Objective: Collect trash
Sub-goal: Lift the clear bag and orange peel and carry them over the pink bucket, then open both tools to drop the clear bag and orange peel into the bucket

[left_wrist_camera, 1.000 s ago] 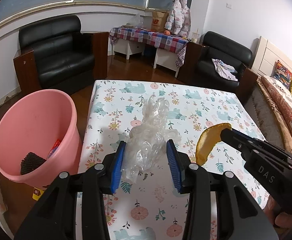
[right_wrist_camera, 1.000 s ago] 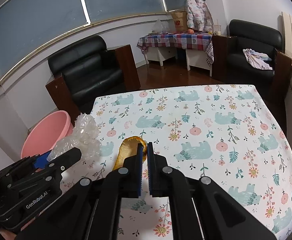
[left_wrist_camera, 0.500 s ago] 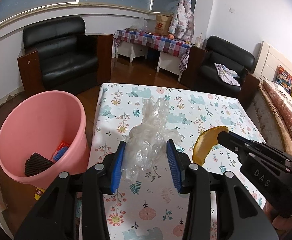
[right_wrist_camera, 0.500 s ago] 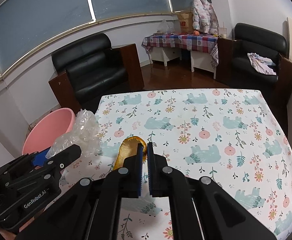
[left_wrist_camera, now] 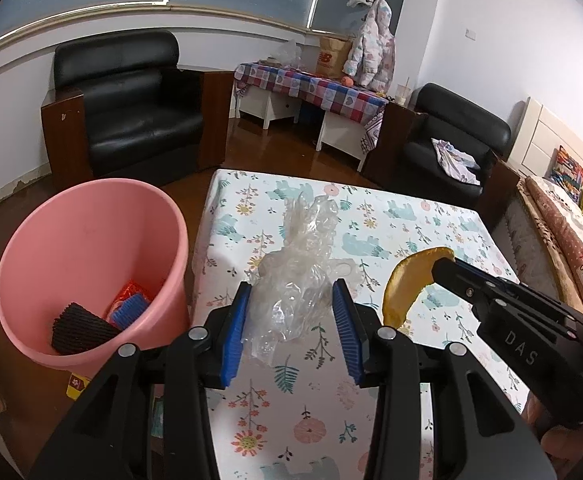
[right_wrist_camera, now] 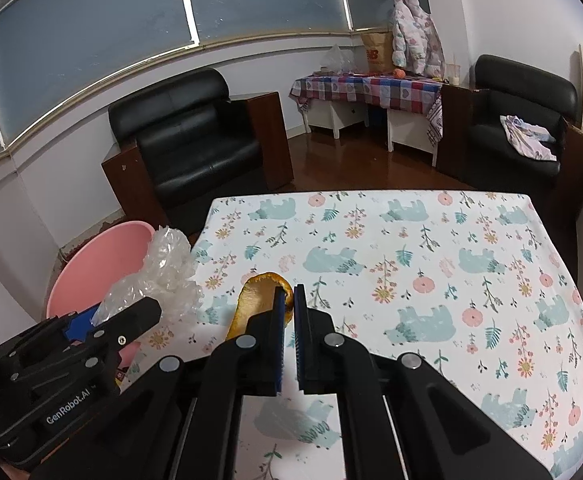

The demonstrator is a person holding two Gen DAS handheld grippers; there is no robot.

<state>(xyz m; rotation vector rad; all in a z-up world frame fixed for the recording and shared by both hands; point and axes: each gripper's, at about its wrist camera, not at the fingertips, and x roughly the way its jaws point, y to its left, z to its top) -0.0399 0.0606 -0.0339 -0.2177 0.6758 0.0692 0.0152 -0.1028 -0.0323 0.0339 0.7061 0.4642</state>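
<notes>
The crumpled plastic bag (left_wrist_camera: 297,280) is held in the left gripper (left_wrist_camera: 291,322), jaws half-wide, above the counter (left_wrist_camera: 411,216). An orange peel (right_wrist_camera: 257,304) is pinched in the right gripper (right_wrist_camera: 290,320) (jaws nearly shut). Both loads should be carried fully over the pink bin (left_wrist_camera: 87,248) before release.

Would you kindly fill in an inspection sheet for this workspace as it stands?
Surface: table under a bear-and-flower cloth.
Job's things: crumpled clear plastic and orange peel, both held above the table; pink bin left of the table, some trash inside.
Clutter: nothing seen on the table.
Grippers: left tool grips the plastic; right tool shut on the peel.
Cables: nothing seen.
Surroundings: black armchairs, checked side table, wood floor.
</notes>
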